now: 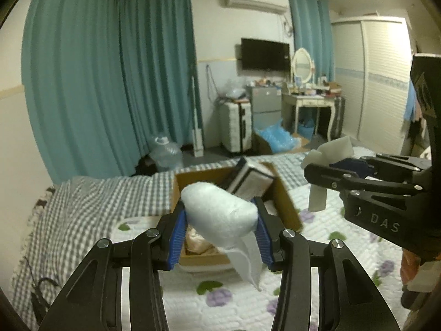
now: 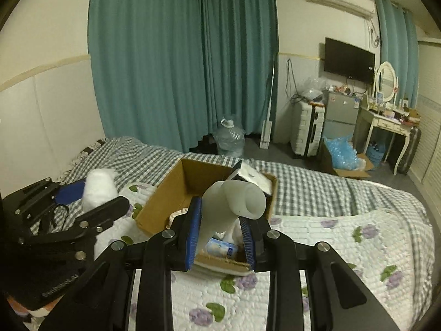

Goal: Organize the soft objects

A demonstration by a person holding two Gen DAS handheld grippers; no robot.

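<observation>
My left gripper [image 1: 222, 220] is shut on a white fluffy wad of padding [image 1: 220, 215], held above the near side of an open cardboard box [image 1: 286, 204] on the bed. My right gripper [image 2: 220, 224] is shut on a pale grey rolled foam sheet [image 2: 239, 201], held over the same box [image 2: 165, 193]. In the left wrist view the right gripper [image 1: 328, 169] shows at the right with its foam sheet [image 1: 336, 149]. In the right wrist view the left gripper [image 2: 91, 204] shows at the left with the white wad [image 2: 97, 189]. The box holds a white and dark packet [image 1: 253, 178] and other soft items.
The bed has a flowered white quilt [image 2: 330, 248] and a grey checked sheet [image 1: 96, 198]. Beyond it stand teal curtains [image 2: 179, 55], a water jug [image 2: 230, 136], a white suitcase [image 1: 238, 124], a box of blue plastic [image 2: 341, 154] and a dressing table [image 1: 311, 102].
</observation>
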